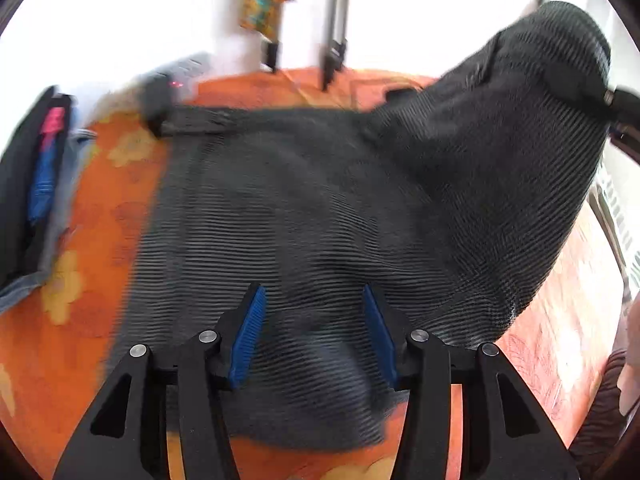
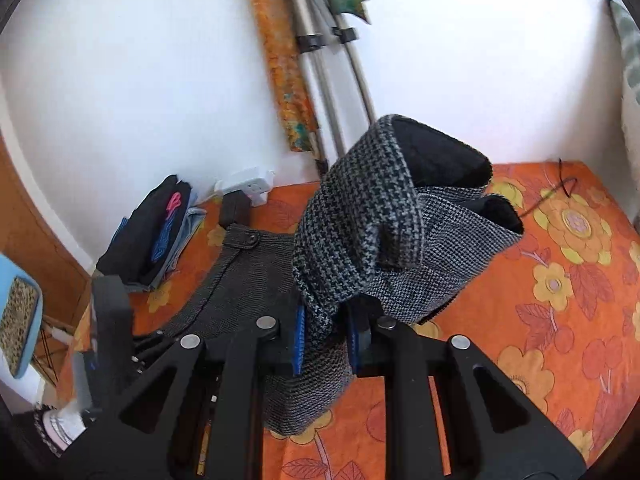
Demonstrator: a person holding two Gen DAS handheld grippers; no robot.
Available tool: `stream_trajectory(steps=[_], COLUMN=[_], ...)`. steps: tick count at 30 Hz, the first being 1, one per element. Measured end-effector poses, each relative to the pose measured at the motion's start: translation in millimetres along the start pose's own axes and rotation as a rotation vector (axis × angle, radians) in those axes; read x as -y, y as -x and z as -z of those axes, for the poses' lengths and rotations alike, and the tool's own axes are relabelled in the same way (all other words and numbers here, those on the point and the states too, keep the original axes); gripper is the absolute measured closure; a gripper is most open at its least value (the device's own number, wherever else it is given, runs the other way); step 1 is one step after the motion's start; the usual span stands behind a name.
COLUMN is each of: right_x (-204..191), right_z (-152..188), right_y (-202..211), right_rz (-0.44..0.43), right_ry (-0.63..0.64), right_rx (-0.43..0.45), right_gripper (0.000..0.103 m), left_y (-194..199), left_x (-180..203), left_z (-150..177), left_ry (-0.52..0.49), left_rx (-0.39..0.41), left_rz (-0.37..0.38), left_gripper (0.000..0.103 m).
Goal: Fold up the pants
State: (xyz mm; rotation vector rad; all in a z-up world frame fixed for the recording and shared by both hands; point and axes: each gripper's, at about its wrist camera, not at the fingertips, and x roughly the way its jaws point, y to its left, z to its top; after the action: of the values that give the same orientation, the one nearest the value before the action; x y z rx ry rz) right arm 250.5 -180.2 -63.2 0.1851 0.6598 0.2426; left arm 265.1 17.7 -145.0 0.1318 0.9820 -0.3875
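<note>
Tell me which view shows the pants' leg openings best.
The right wrist view: the grey houndstooth woven pants are lifted in the right tongs, and both dark leg openings face the camera. The left wrist view shows only blurred fabric, no openings.

The left gripper [image 1: 313, 308] hung with its blue-padded fingers spread wide and empty, while the right gripper [image 2: 326, 330] was clamped on cloth, its fingers pointing toward twelve o'clock.

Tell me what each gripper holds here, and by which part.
The right gripper is shut on the pants, pinching a lifted leg near its hem end. The left gripper is open above the pants and holds nothing.
</note>
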Motion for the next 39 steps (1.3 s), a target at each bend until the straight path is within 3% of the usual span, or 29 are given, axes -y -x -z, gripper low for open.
stream_trajectory(steps=[6, 12, 16, 20, 22, 25, 28, 31, 36, 39], right_x=[-57.1, -139.6, -174.8, -180.6, -180.0, -179.9, -171.4, -147.6, -79.5, -41.1], right_z=[1.4, 38.6, 74.0, 87.1, 88.6, 88.0, 80.1, 66.8, 31.1, 6.9], right_y=[-19.0, -55.5, -79.4, -89.6, -86.9, -74.9, -48.4, -18.9, -11.6, -29.3], right_rz=[-0.064, -0.121, -0.117, -0.11, -0.119, -0.17, -0.305, -0.389, -0.29, -0.266], right_ry=[0.191, 0.487, 0.652, 0.689, 0.709, 0.706, 0.635, 0.565, 0.437, 0.315], right_rx=[-0.045, -0.16, -0.239, -0.265, -0.274, -0.276, -0.278, -0.251, -0.213, -0.226], right_gripper=[0.087, 0.087, 0.087, 0.087, 0.081, 0.067, 0.052, 0.048, 0.043, 0.043], left_y=[51.2, 84.4, 98.0, 103.3, 101.7, 100.5, 104.1, 109.4, 106.8, 98.8], left_x=[-71.2, -127.4, -144.7, -147.6, -145.2, -141.1, -134.6, -121.2, -94.1, -78.1], left_z=[11.0, 17.6, 27.4, 31.8, 29.8, 25.0, 19.5, 13.8, 7.0, -1.5], left_ry=[0.16, 0.264, 0.282, 0.278, 0.268, 0.266, 0.262, 0.235, 0.191, 0.164], left_rx=[0.092, 0.124, 0.138, 0.138, 0.138, 0.146, 0.16, 0.17, 0.139, 0.126], left_rz=[-0.062, -0.12, -0.152, -0.159, -0.157, -0.145, -0.115, -0.072, 0.026, 0.024], left_gripper=[0.055, 0.055, 0.055, 0.055, 0.055, 0.055, 0.055, 0.055, 0.048, 0.048])
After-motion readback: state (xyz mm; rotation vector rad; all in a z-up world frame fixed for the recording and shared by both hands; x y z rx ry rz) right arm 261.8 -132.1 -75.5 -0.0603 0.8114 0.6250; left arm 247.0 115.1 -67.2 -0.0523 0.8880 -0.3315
